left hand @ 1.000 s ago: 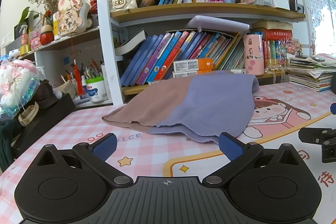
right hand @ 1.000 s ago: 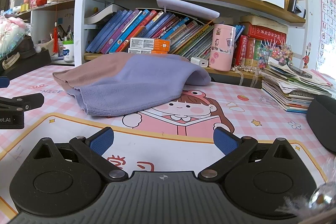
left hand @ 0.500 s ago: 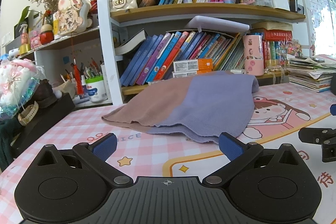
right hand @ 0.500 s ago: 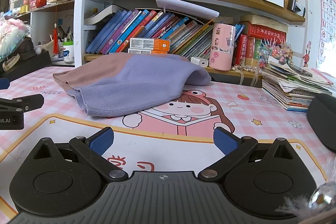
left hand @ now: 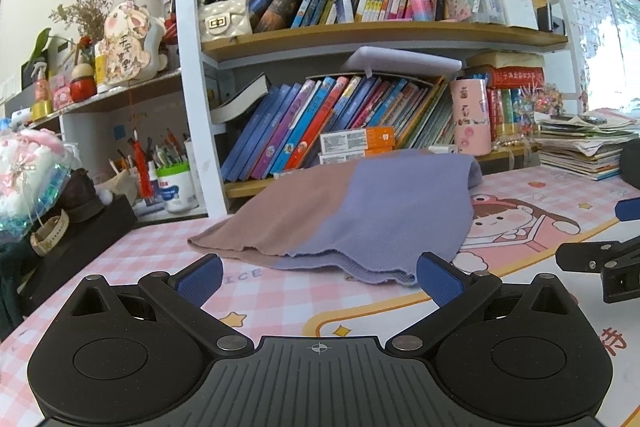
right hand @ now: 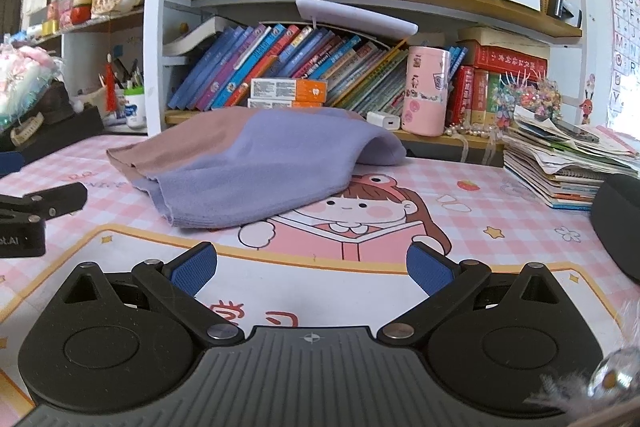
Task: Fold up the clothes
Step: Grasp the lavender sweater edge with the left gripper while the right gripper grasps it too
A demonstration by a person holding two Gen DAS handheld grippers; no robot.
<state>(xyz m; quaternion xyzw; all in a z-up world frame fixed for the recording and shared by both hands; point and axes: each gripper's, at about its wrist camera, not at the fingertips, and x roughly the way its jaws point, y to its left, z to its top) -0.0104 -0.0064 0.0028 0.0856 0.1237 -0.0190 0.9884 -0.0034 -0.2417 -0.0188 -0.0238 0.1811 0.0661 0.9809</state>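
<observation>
A folded knit garment (left hand: pixel 360 211), half dusty pink and half lavender, lies on the pink desk mat (left hand: pixel 280 303); it also shows in the right wrist view (right hand: pixel 248 163). My left gripper (left hand: pixel 319 273) is open and empty, low over the mat just short of the garment's near hem. My right gripper (right hand: pixel 312 269) is open and empty, a short way in front of the garment's lavender side. Each gripper shows at the edge of the other's view: the right gripper (left hand: pixel 600 259) and the left gripper (right hand: pixel 36 211).
A bookshelf (left hand: pixel 360 39) full of books stands behind the garment. A pink cup (right hand: pixel 426 89) and a white charger (right hand: pixel 384 119) sit by it. A stack of magazines (right hand: pixel 560 163) lies at right, a black box (left hand: pixel 68 239) at left, a dark round object (right hand: pixel 618 223) at far right.
Both grippers have edged slightly forward toward the garment. The garment has not moved and both grippers stay open.
</observation>
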